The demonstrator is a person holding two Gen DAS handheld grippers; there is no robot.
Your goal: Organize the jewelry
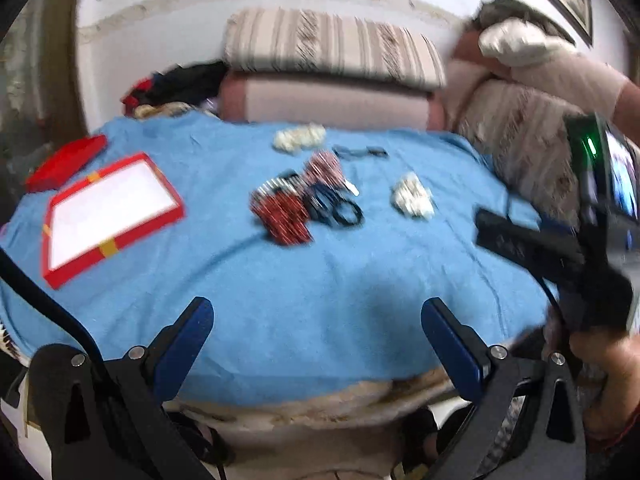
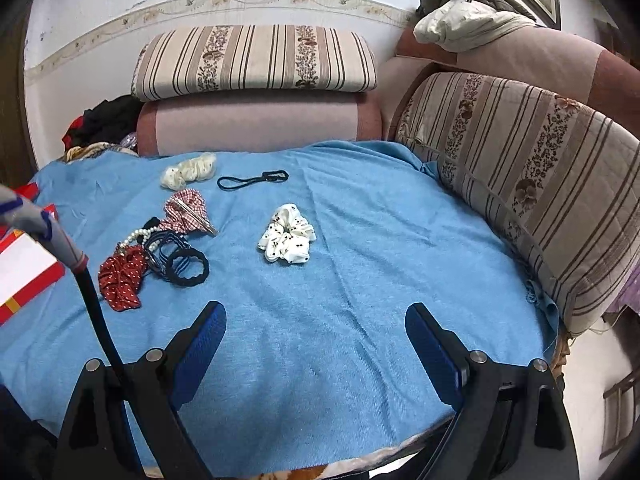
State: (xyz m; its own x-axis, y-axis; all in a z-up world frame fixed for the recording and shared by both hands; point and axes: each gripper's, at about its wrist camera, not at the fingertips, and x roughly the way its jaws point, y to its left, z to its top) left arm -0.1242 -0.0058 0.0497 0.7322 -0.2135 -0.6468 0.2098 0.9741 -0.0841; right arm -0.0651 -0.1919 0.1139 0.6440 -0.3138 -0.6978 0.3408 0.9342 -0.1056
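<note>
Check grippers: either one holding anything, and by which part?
Nothing held. Left gripper and right gripper are both open above the blue cloth, short of the jewelry.

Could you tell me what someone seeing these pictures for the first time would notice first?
Probably the bright blue cloth that covers the whole surface, with a jumble of hair accessories left of centre: a red dotted scrunchie, black hair ties and a checked bow clip. A white dotted scrunchie lies alone near the middle. At the far left sits an open red box with a white lining, and both grippers hang open and empty over the near edge.
</note>
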